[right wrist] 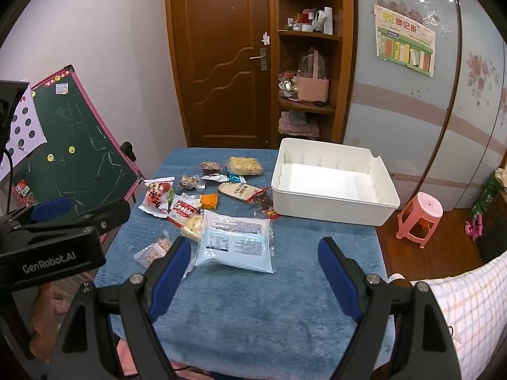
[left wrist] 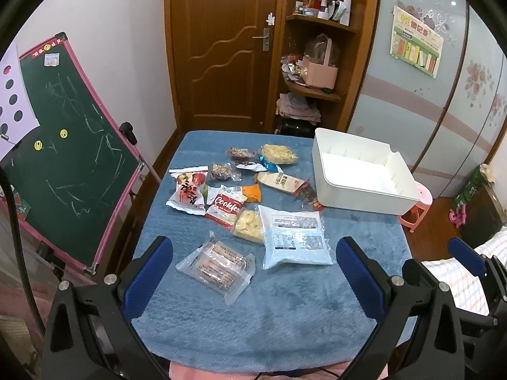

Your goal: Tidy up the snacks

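We hold the left gripper (left wrist: 253, 272) and right gripper (right wrist: 255, 272) spread wide, empty. Snack packets (left wrist: 240, 202) lie beside the white bin (left wrist: 364, 174).

A red-and-white snack packet (left wrist: 225, 206) on the blue surface (left wrist: 253, 316) carried the word "Cookies" in white script; the right wrist view showed the same word on it. The black body of the left tongs (right wrist: 52, 258), seen from the right wrist camera, bore "GenRobot.AI" in pale letters. Print on the pale blue packet (left wrist: 296, 240), the other wrappers and the wall poster (left wrist: 416, 46) was too small or blurred to read.
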### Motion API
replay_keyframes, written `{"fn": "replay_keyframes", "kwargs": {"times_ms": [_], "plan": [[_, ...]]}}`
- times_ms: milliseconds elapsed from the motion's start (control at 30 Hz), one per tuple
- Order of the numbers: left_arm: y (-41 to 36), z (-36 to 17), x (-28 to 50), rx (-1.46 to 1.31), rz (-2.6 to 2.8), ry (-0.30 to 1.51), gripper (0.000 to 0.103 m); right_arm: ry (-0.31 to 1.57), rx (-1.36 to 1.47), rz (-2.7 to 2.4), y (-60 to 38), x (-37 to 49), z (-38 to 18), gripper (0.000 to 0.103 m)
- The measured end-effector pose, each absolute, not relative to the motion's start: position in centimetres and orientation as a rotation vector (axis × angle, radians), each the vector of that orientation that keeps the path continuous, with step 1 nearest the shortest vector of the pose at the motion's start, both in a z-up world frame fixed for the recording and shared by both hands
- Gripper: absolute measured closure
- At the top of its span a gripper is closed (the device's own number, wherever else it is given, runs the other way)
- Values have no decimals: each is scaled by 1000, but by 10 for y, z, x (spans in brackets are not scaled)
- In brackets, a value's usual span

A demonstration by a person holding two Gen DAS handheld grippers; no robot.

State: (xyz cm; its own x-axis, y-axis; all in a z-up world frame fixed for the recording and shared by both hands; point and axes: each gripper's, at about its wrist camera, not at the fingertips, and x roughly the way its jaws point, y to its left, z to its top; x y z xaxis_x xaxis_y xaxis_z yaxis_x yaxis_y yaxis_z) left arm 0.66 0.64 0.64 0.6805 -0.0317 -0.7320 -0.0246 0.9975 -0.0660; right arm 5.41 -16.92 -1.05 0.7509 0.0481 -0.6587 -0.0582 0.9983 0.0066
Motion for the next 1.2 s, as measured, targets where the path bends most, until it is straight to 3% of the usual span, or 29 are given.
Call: {"fn": "replay_keyframes", "kwargs": {"times_ms": [1200], "plan": [[8,3,3,-67,1,822,1,732,-3,70,-168,55,-13,20]]}}
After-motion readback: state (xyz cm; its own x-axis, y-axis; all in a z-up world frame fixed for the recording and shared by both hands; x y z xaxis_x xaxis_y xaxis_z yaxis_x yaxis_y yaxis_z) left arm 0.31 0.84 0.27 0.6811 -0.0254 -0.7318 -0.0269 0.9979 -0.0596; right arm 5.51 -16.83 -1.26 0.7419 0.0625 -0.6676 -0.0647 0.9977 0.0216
